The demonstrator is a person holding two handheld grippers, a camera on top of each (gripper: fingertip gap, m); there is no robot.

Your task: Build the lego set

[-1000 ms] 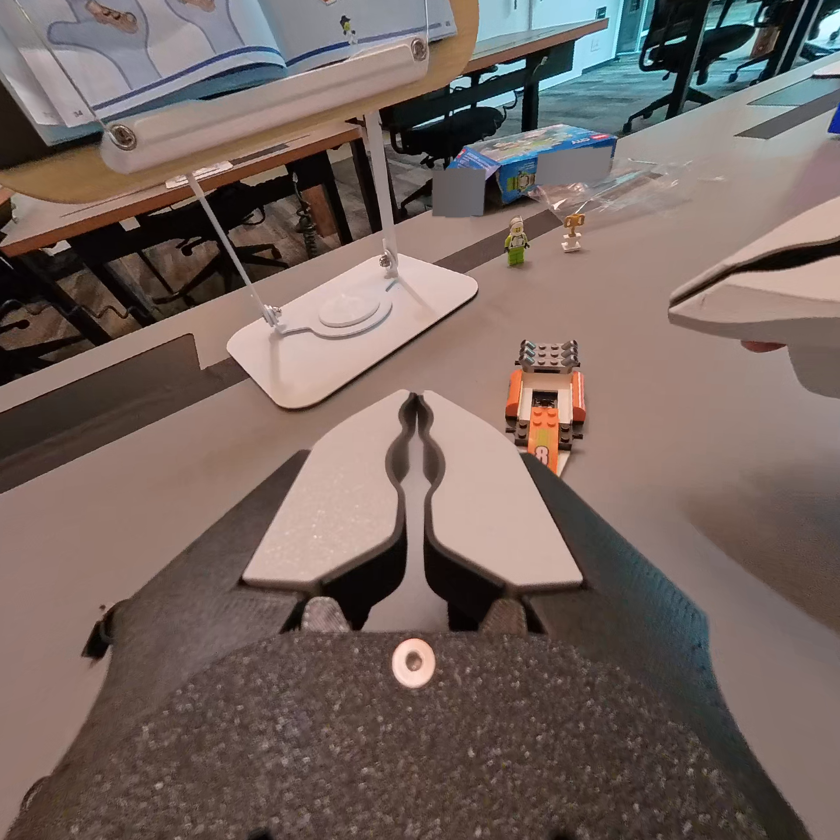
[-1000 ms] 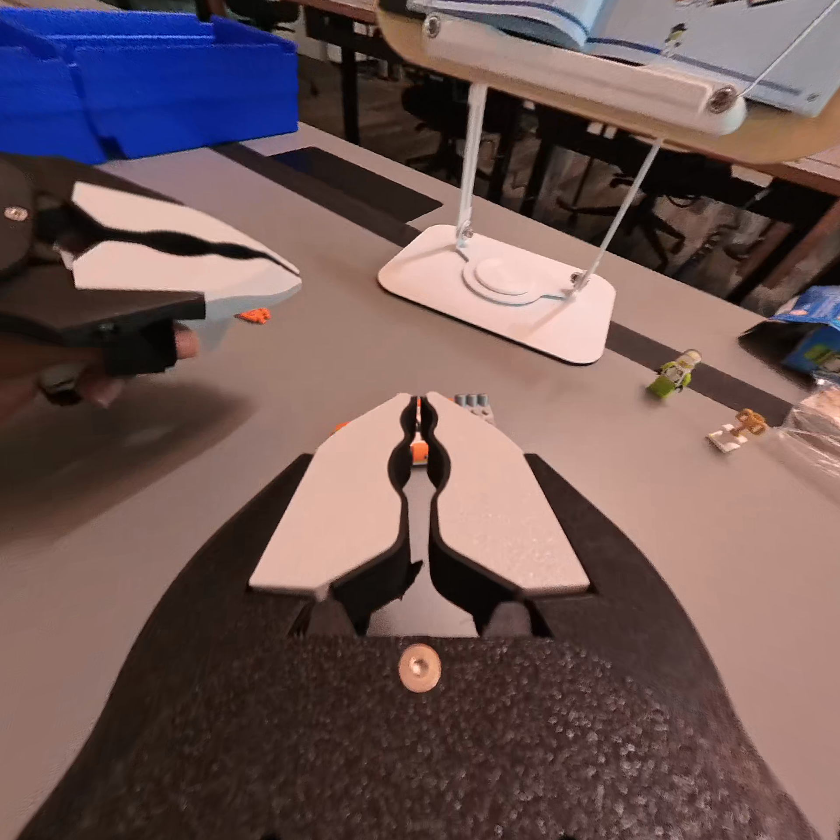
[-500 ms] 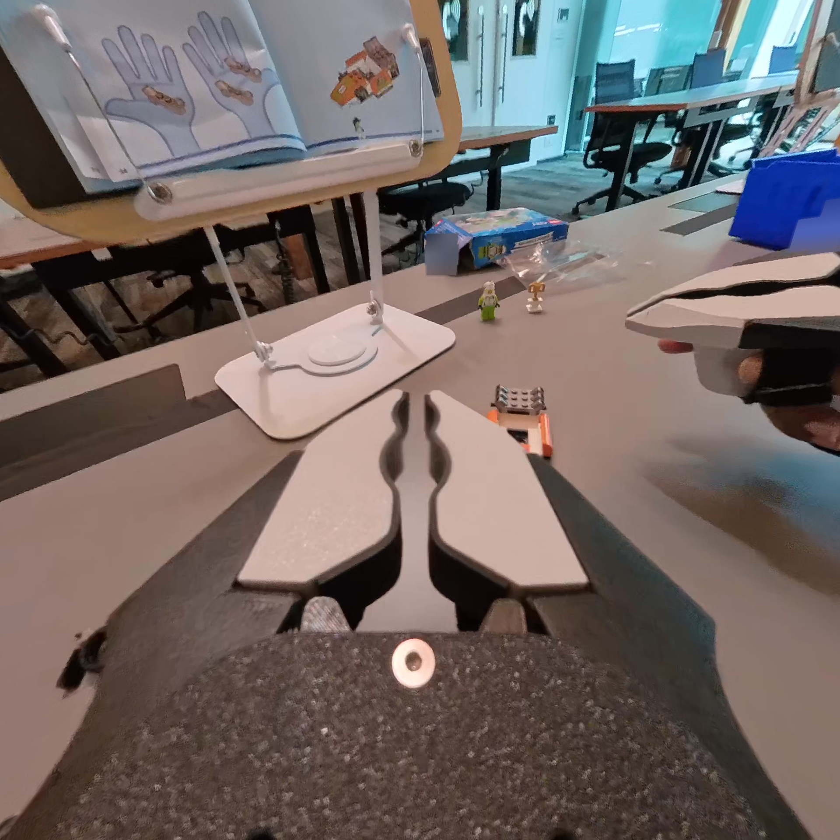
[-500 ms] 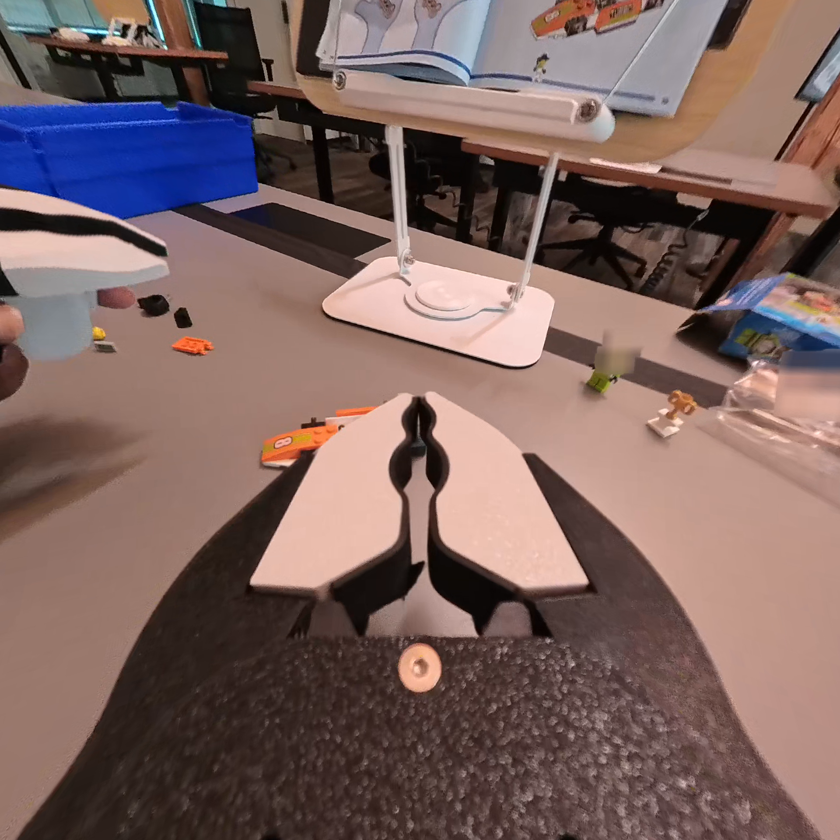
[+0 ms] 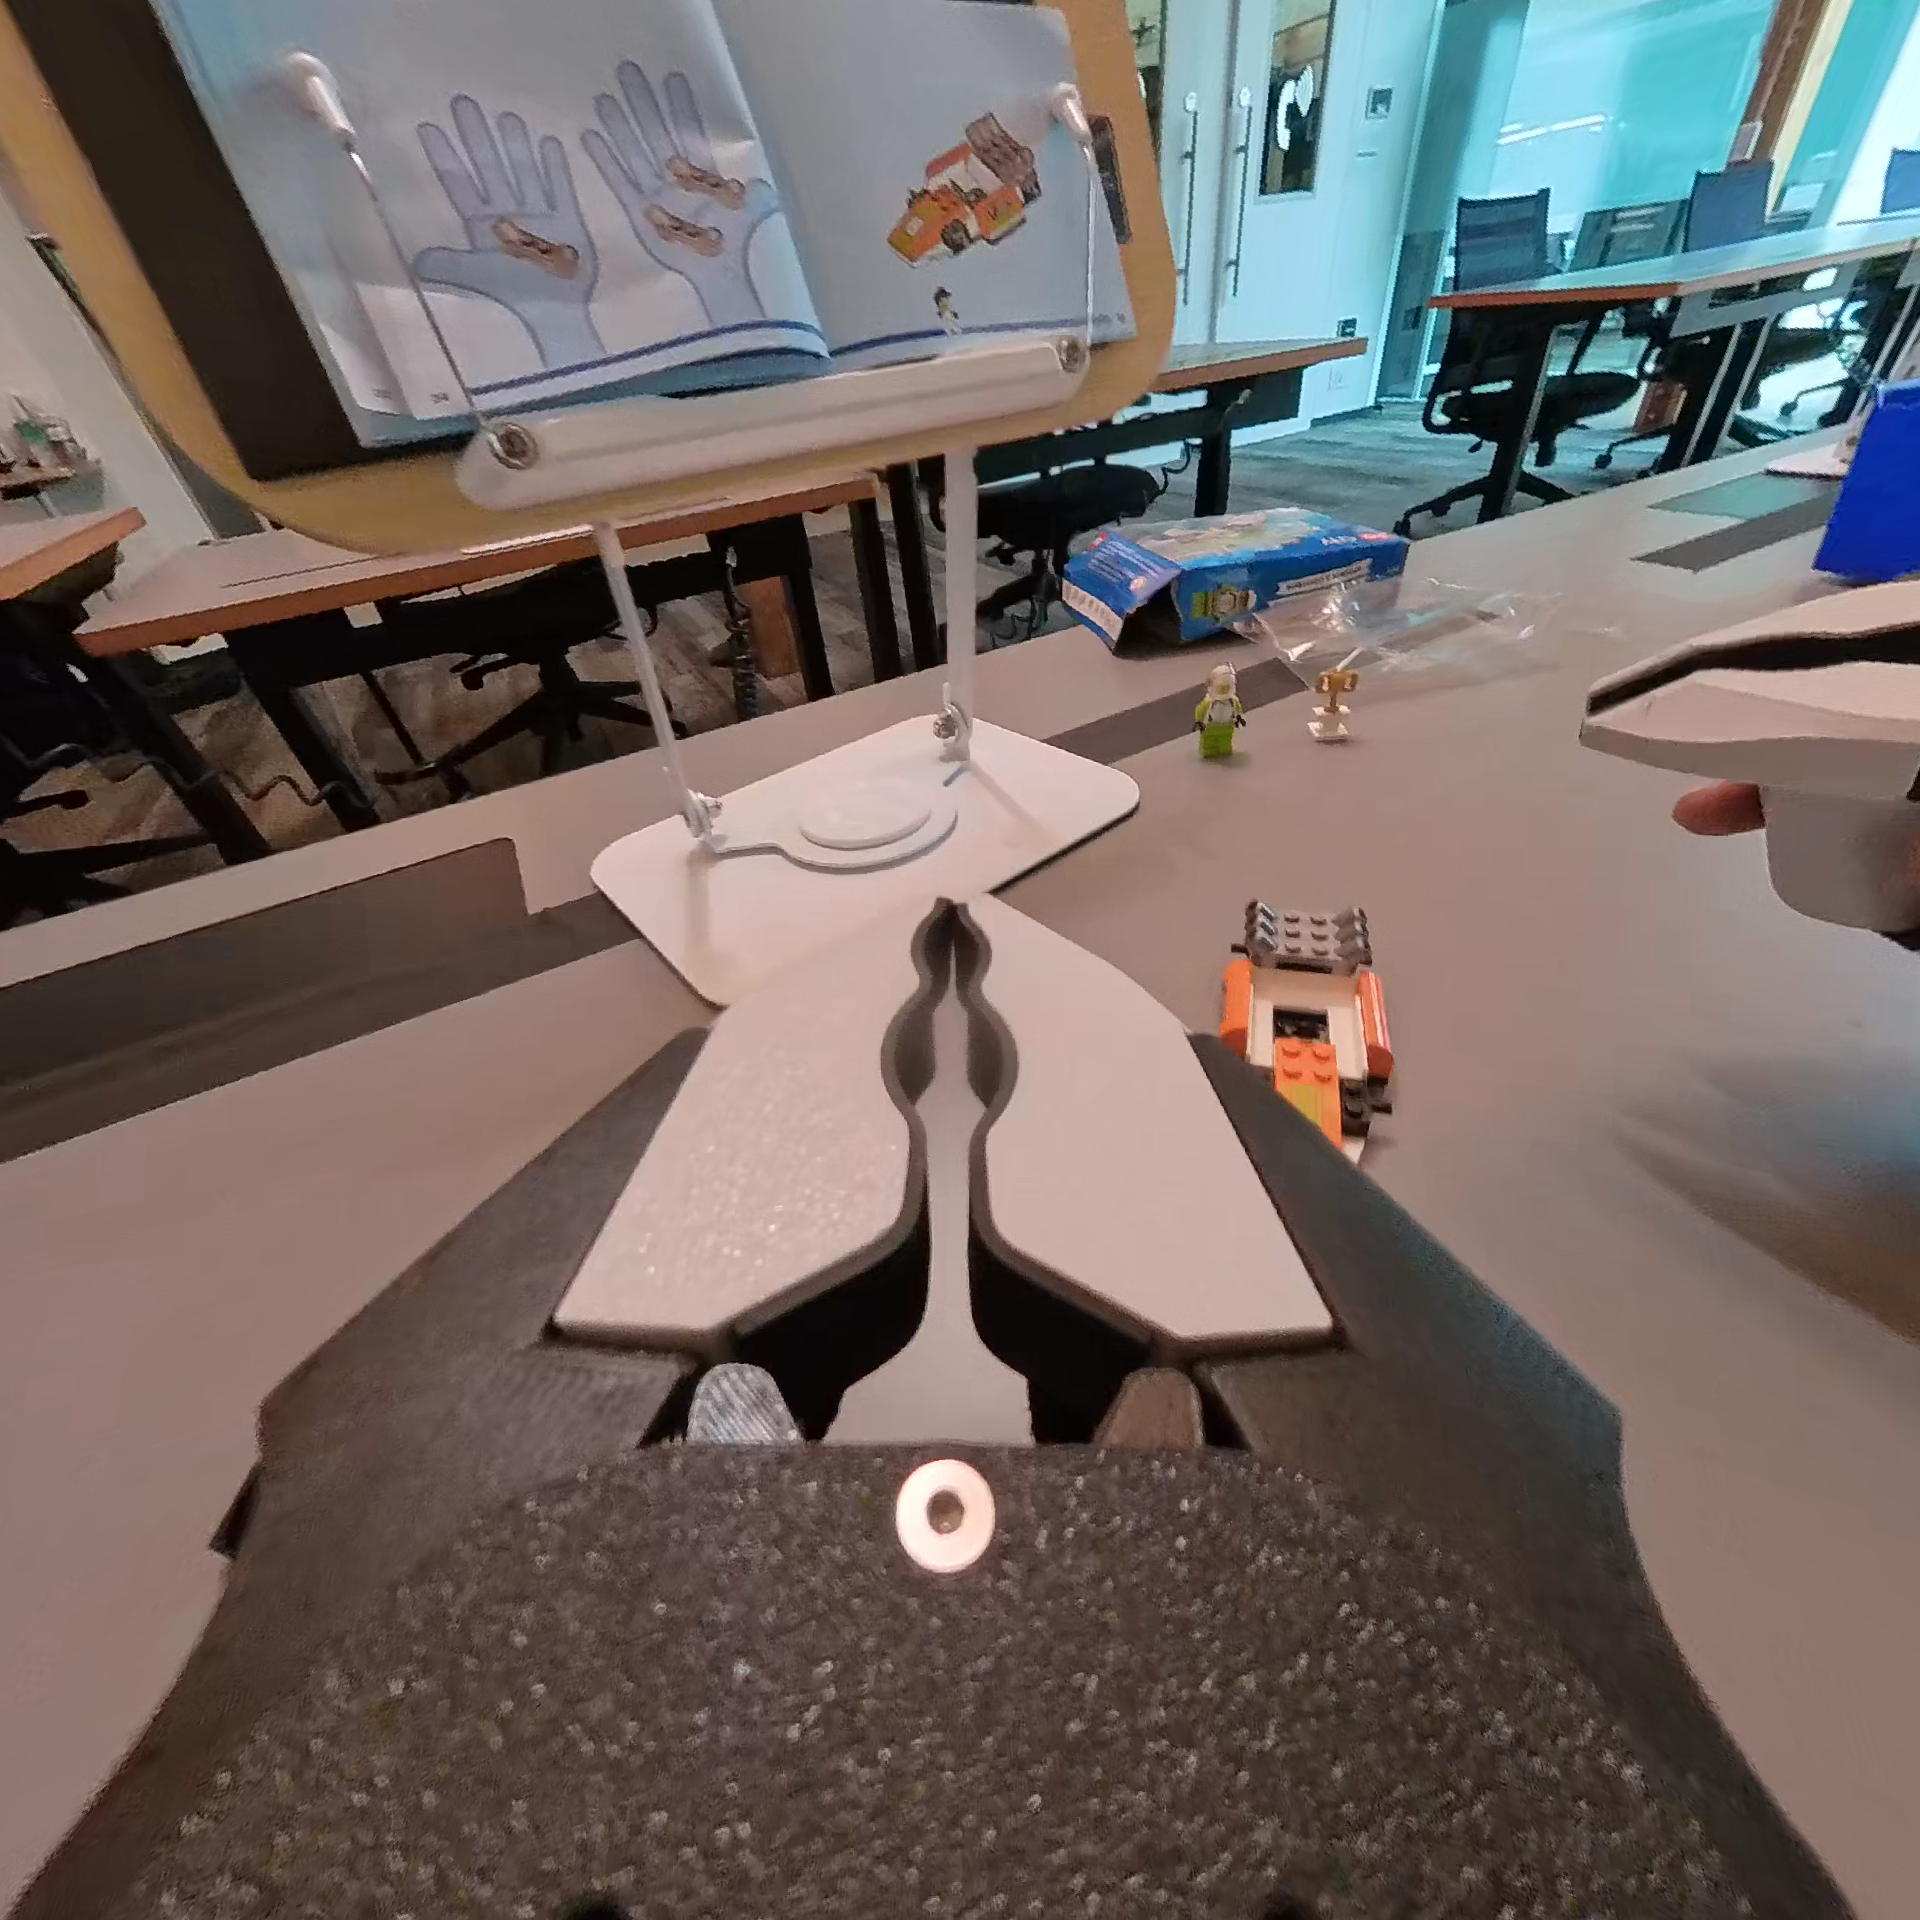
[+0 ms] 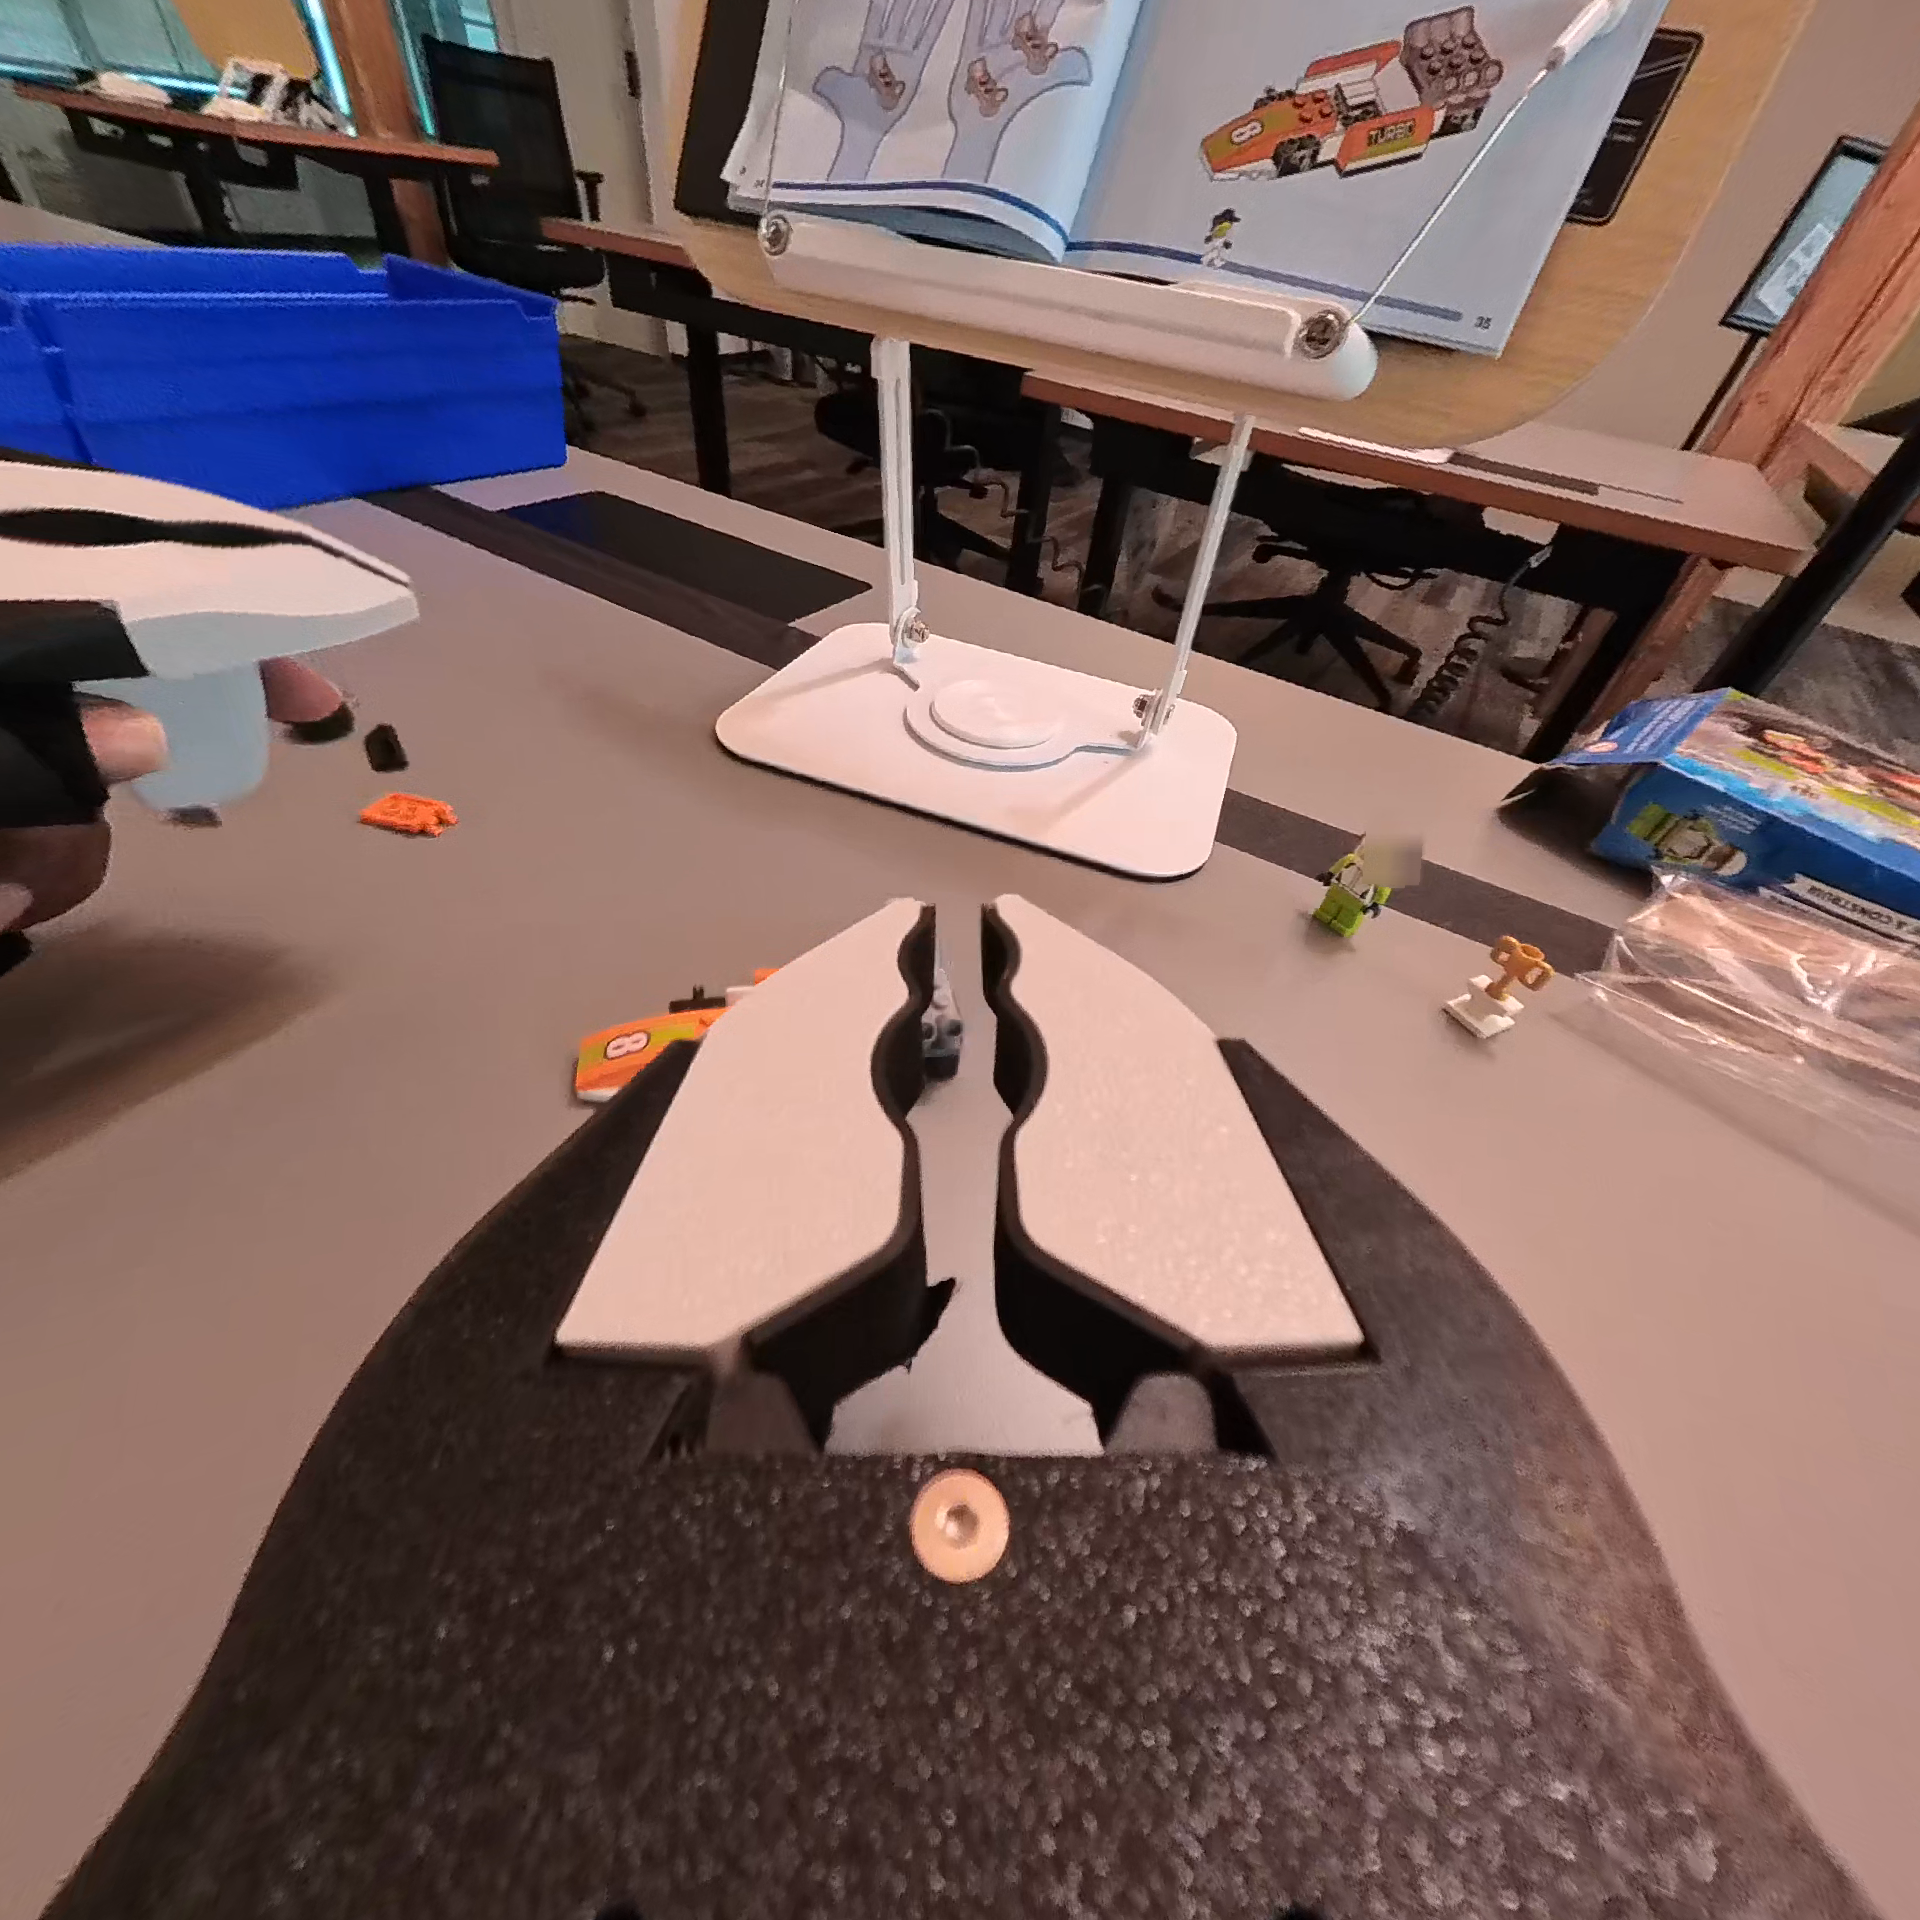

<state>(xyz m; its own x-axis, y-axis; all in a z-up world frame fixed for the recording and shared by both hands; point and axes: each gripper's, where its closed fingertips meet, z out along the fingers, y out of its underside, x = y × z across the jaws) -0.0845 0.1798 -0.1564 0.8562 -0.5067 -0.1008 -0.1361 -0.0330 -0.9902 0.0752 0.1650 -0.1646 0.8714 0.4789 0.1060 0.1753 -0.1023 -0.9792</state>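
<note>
- My left tongs [image 5: 954, 914] are pressed together, holding nothing.
- My right tongs [image 6: 958, 914] are slightly parted, empty, above the car.
- Orange toy car [image 5: 1306, 1023] lies on the desk [image 5: 1558, 987], right of my left tongs, long axis running toward them, grey studded end pointing away.

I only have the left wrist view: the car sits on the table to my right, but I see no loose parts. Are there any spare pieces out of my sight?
Observer: Yes. In the right wrist view a flat orange piece lies on the table, off past the nose of the car.
Operator: Anything else beside it?
Observer: A small black piece lies just beyond the orange one, apart from it.
Operator: Is the right hand-held gripper open?
Observer: The right hand-held gripper is empty with its jaws slightly parted. A grey part of the car shows through the gap.
</note>
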